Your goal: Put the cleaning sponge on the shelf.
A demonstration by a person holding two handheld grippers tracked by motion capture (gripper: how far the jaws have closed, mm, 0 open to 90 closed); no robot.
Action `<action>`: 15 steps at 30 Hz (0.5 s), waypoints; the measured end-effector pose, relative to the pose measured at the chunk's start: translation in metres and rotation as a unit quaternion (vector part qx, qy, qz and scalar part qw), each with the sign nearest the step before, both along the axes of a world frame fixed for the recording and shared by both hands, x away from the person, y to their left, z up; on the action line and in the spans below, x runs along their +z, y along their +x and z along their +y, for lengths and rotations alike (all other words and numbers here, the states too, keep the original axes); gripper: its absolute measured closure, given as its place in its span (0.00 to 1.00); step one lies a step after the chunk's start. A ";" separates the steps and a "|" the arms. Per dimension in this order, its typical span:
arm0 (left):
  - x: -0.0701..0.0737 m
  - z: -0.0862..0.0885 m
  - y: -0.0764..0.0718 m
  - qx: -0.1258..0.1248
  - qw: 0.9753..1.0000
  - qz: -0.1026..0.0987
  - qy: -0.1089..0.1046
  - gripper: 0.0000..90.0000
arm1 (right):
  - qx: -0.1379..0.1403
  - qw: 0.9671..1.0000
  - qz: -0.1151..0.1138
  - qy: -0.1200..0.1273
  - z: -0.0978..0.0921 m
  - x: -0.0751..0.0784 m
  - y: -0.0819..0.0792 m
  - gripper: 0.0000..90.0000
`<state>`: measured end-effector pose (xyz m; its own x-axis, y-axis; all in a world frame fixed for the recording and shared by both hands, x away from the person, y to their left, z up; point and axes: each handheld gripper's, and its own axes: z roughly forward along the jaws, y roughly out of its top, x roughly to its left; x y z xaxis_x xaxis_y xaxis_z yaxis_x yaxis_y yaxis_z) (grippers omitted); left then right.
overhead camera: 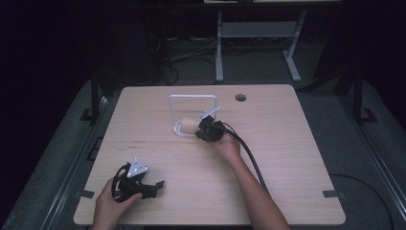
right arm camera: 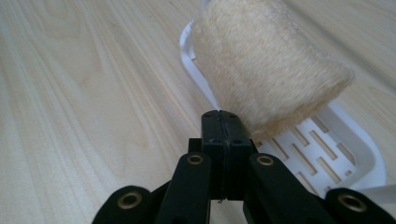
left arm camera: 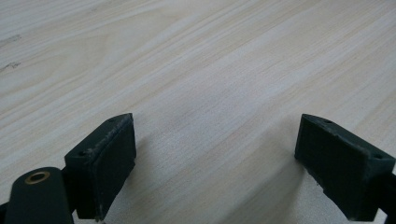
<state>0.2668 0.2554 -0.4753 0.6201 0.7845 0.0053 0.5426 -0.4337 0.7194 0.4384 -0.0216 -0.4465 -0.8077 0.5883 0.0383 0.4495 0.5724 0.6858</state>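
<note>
A beige, fuzzy sponge (right arm camera: pixel 266 60) hangs tilted over the near end of a white slotted rack (right arm camera: pixel 355 140). My right gripper (right arm camera: pixel 222 116) is shut, its jaws pressed together on the sponge's lower edge. In the high view the sponge (overhead camera: pixel 186 126) lies at the front of the rack (overhead camera: pixel 191 98), mid-table, with the right gripper (overhead camera: pixel 203 129) just to its right. My left gripper (overhead camera: pixel 155 186) rests low near the table's front left corner. Its jaws stand wide apart over bare wood, and the left gripper (left arm camera: pixel 217 158) holds nothing.
The wooden table (overhead camera: pixel 287 158) has a round cable hole (overhead camera: pixel 240 97) near its back edge. The right gripper's cable (overhead camera: pixel 251 158) trails toward the front. Behind the table, on the dark floor, stands a white desk frame (overhead camera: pixel 258 33) with loose cables.
</note>
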 end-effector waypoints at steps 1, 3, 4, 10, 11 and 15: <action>0.000 0.000 0.000 0.000 1.000 0.000 0.000 0.13 | -0.004 1.000 -0.001 0.000 -0.001 0.000 0.001 0.99; 0.000 0.000 0.000 0.000 1.000 0.000 0.000 0.13 | -0.008 1.000 -0.001 0.002 -0.002 -0.001 0.002 0.99; 0.000 0.000 0.000 0.000 1.000 0.000 0.000 0.13 | -0.011 1.000 -0.004 0.002 -0.003 -0.001 0.003 0.99; 0.000 0.000 0.000 0.000 1.000 0.000 0.000 0.13 | -0.021 1.000 -0.005 0.000 -0.007 -0.001 0.006 0.99; 0.000 0.000 0.000 0.000 1.000 0.000 0.000 0.13 | -0.021 1.000 -0.003 0.001 -0.008 -0.001 0.006 0.99; 0.000 0.000 0.000 0.000 1.000 0.000 0.000 0.13 | -0.016 1.000 -0.003 0.005 -0.007 -0.001 0.002 0.99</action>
